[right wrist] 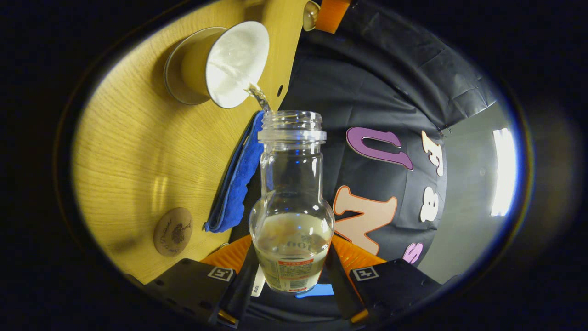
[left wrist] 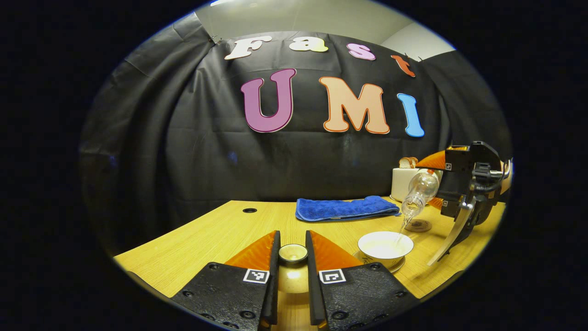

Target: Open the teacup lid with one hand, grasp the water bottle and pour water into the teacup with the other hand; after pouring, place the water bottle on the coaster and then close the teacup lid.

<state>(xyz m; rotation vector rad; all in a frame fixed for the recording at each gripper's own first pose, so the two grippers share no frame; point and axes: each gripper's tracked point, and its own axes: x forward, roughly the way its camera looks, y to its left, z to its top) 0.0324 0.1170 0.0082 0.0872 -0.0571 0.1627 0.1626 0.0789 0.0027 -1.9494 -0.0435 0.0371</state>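
My left gripper (left wrist: 292, 238) is shut on the pale teacup lid (left wrist: 293, 276), held low over the table's near edge with its knob ring toward the camera. The white teacup (left wrist: 385, 246) stands uncovered on its saucer to the right. Above it, my right gripper (left wrist: 459, 195) holds the clear water bottle (left wrist: 419, 191) tilted mouth-down, and a thin stream of water falls into the cup. In the right gripper view, the right gripper (right wrist: 291, 250) is shut on the bottle (right wrist: 291, 197), partly full, with water running to the teacup (right wrist: 229, 62). The round coaster (right wrist: 172, 231) lies bare.
A folded blue towel (left wrist: 344, 208) lies behind the cup toward the black wall. A white toaster (left wrist: 404, 183) with bread stands at the back right. The coaster (left wrist: 418, 225) sits just behind the teacup. A small hole (left wrist: 249, 210) marks the wooden table (left wrist: 193, 248).
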